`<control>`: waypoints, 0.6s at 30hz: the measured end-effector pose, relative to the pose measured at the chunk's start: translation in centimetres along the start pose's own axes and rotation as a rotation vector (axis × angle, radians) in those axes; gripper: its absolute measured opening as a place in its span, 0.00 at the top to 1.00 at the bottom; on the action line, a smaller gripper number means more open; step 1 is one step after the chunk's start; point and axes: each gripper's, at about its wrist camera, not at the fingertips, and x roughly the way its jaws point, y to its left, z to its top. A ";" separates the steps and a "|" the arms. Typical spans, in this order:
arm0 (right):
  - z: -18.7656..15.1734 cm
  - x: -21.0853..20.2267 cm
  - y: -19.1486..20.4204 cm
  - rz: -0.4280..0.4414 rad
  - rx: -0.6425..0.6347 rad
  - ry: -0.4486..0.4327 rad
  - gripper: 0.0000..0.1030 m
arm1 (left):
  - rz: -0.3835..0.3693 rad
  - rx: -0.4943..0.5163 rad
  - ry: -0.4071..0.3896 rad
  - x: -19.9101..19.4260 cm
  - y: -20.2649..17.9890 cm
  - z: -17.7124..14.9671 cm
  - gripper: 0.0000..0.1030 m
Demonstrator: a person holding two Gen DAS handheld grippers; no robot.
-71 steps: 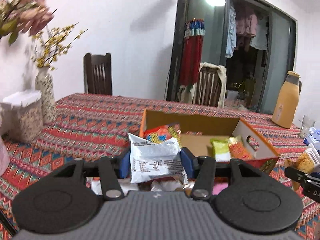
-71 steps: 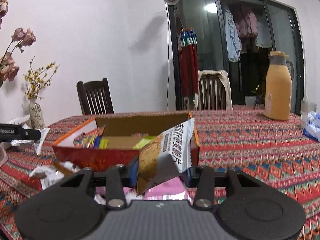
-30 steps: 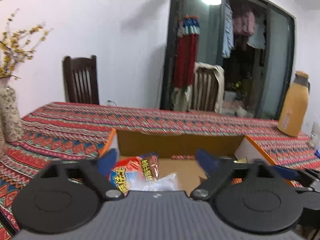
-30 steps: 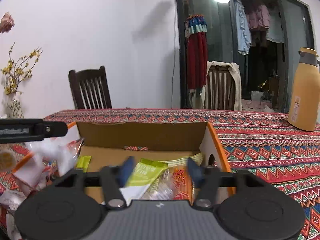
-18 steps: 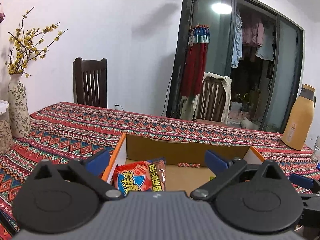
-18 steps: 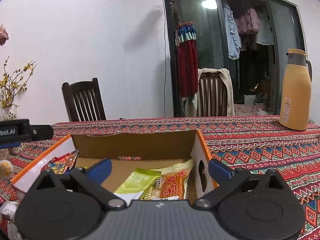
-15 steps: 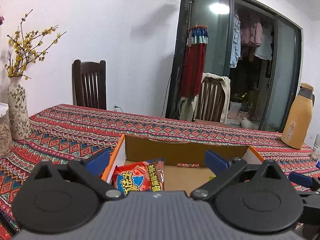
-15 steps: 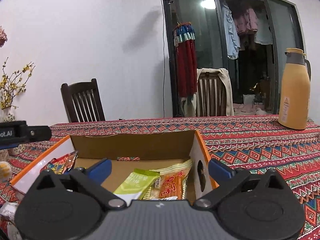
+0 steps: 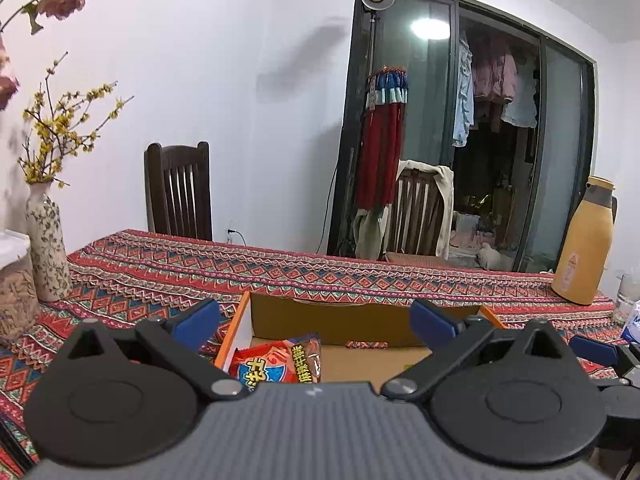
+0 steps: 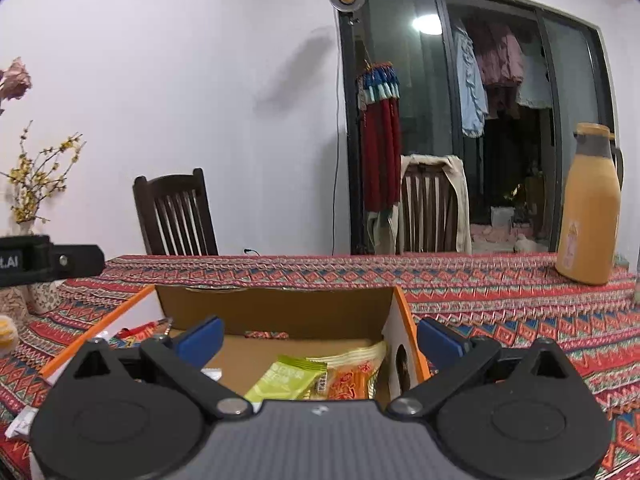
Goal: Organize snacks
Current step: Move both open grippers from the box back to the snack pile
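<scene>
An open cardboard box (image 9: 352, 320) with orange edges sits on the patterned tablecloth; it also shows in the right wrist view (image 10: 276, 312). My left gripper (image 9: 316, 322) is open and empty above the box's left half, over a red snack packet (image 9: 276, 364). My right gripper (image 10: 318, 336) is open and empty above the box's right half, over a green packet (image 10: 288, 376) and an orange packet (image 10: 352, 380). The left gripper's body (image 10: 48, 260) shows at the left of the right wrist view.
A flower vase (image 9: 44, 240) and a lidded jar (image 9: 14, 284) stand at the left. An orange thermos (image 9: 584, 244) and a glass (image 9: 626, 296) stand at the right. Two chairs (image 9: 180, 196) stand behind the table. Loose wrappers (image 10: 20, 420) lie at the box's left.
Both grippers let go of their packets into the box and opened wide. Since then they have risen slightly and stayed open.
</scene>
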 end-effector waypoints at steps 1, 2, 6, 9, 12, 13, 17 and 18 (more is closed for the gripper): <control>0.1 -0.5 0.2 0.000 -0.008 -0.002 0.00 | -0.001 0.001 -0.003 -0.5 0.0 0.1 0.00; 0.0 -0.9 0.3 0.001 -0.012 -0.003 0.00 | 0.000 0.002 -0.006 -0.9 0.1 0.2 0.00; -0.1 -3.0 0.6 0.001 -0.014 -0.008 0.00 | -0.003 0.003 -0.013 -3.0 0.4 0.1 0.00; -0.4 -4.5 0.8 0.000 -0.015 -0.004 0.00 | -0.007 0.004 -0.006 -4.4 0.5 -0.2 0.00; -1.1 -6.1 1.0 -0.004 -0.016 0.005 0.00 | -0.009 0.008 0.001 -5.9 0.6 -0.5 0.00; -1.3 -6.7 1.0 -0.005 -0.016 0.008 0.00 | -0.010 0.008 0.003 -6.4 0.6 -0.6 0.00; -2.5 -8.6 1.0 -0.010 -0.017 0.027 0.00 | -0.016 0.005 0.013 -8.2 1.0 -1.5 0.00; -2.9 -9.0 1.0 -0.011 -0.018 0.034 0.00 | -0.017 0.006 0.018 -8.6 1.1 -1.8 0.00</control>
